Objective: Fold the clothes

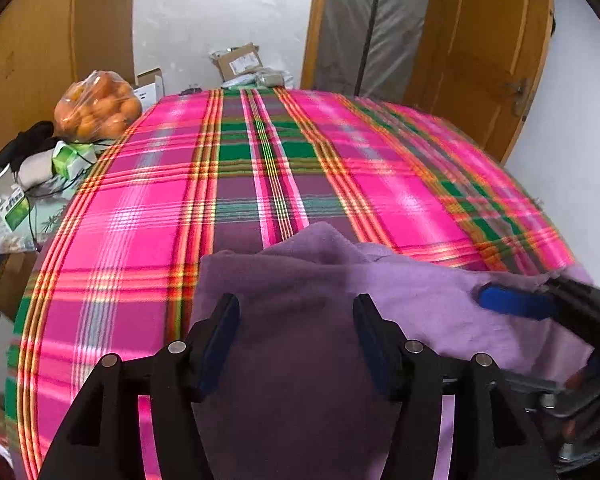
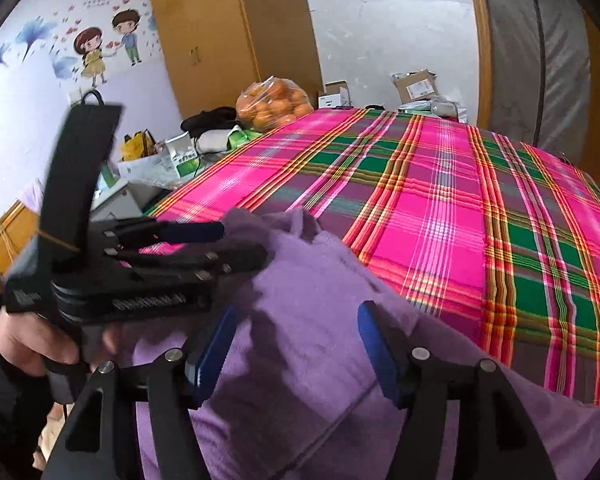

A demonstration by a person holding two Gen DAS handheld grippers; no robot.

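A soft purple garment (image 1: pixel 420 292) lies bunched at the near edge of a bed under a pink and green plaid cover (image 1: pixel 260 160). My left gripper (image 1: pixel 296 308) hangs over the bunch with its jaws wide apart; cloth fills the gap below them and the pads do not press on it. My right gripper (image 2: pixel 296 316) stands open above the same garment (image 2: pixel 300 272), nothing pinched. Its blue pad (image 1: pixel 512 304) shows at the right of the left wrist view. A hand (image 2: pixel 24 340) holds the left gripper, whose fingers (image 2: pixel 196 232) reach the garment's raised fold.
A bag of oranges (image 1: pixel 98 106) and a clutter of boxes, dark clothes and cables (image 1: pixel 32 168) sit beside the bed at the left. Cardboard parcels (image 1: pixel 240 62) lie past the far end. A wooden wardrobe (image 2: pixel 204 40) and a door (image 1: pixel 480 48) stand behind.
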